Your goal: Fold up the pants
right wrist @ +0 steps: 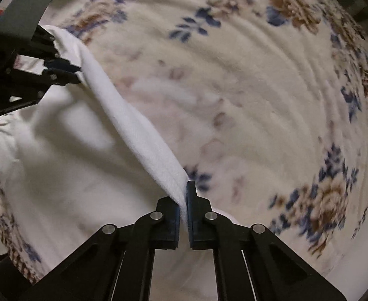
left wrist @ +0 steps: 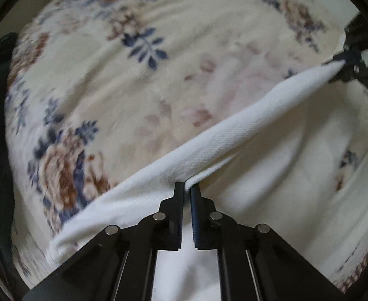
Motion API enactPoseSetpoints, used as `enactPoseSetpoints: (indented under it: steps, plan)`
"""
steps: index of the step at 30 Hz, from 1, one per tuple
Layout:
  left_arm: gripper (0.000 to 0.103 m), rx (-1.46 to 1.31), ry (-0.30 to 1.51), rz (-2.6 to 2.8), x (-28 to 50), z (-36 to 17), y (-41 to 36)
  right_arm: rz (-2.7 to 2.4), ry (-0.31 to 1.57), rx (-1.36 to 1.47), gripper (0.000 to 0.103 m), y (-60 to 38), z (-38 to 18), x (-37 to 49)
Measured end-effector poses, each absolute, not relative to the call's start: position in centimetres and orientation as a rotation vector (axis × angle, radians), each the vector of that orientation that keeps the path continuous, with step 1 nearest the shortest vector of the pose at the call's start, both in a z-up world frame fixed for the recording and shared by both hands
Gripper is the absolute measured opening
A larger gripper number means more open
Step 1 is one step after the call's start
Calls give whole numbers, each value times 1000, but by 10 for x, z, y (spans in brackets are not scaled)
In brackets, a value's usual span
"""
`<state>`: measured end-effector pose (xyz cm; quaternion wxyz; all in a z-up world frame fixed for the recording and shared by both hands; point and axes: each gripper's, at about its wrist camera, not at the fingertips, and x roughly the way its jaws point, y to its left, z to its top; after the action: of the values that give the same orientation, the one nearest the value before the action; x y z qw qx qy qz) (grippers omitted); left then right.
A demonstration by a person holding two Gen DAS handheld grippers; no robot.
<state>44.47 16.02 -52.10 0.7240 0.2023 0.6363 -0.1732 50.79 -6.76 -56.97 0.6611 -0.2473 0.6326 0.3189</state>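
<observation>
One pair of white pants (left wrist: 209,140) lies over one floral blanket (left wrist: 103,80). Two grippers are present. The left gripper (left wrist: 187,188) pinches a raised fabric edge at 6 o'clock in its own view. The right gripper (right wrist: 185,193) pinches the same edge, which stretches taut toward 10 o'clock in the right wrist view.

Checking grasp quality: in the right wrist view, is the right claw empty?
No, the right claw is shut on the white pants, whose edge runs taut up to the left claw.
</observation>
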Motion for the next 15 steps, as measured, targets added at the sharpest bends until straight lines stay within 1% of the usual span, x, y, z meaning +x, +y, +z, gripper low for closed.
enactPoseSetpoints:
  steps: [2, 4, 5, 7, 8, 10, 12, 15]
  plan:
    - [4, 405, 1364, -350, 416, -506, 163, 726, 1413, -531, 5, -85, -553, 484]
    - [4, 373, 1350, -332, 389, -495, 159, 725, 1388, -517, 5, -81, -531, 463]
    - [4, 349, 1335, -315, 363, -487, 160, 726, 1382, -514, 5, -59, -520, 453]
    - [4, 311, 1329, -295, 356, -476, 152, 728, 1380, -502, 5, -38, -514, 428]
    - [4, 273, 1324, -277, 329, -472, 152, 727, 1384, -490, 5, -35, -513, 411]
    - [4, 210, 1338, -252, 310, -471, 147, 715, 1393, -463, 5, -34, -520, 387]
    - [4, 111, 1368, -222, 271, -474, 147, 695, 1420, -412, 5, -37, -526, 355]
    - [4, -38, 1434, -162, 233, -505, 155, 666, 1491, -330, 5, -45, -546, 303]
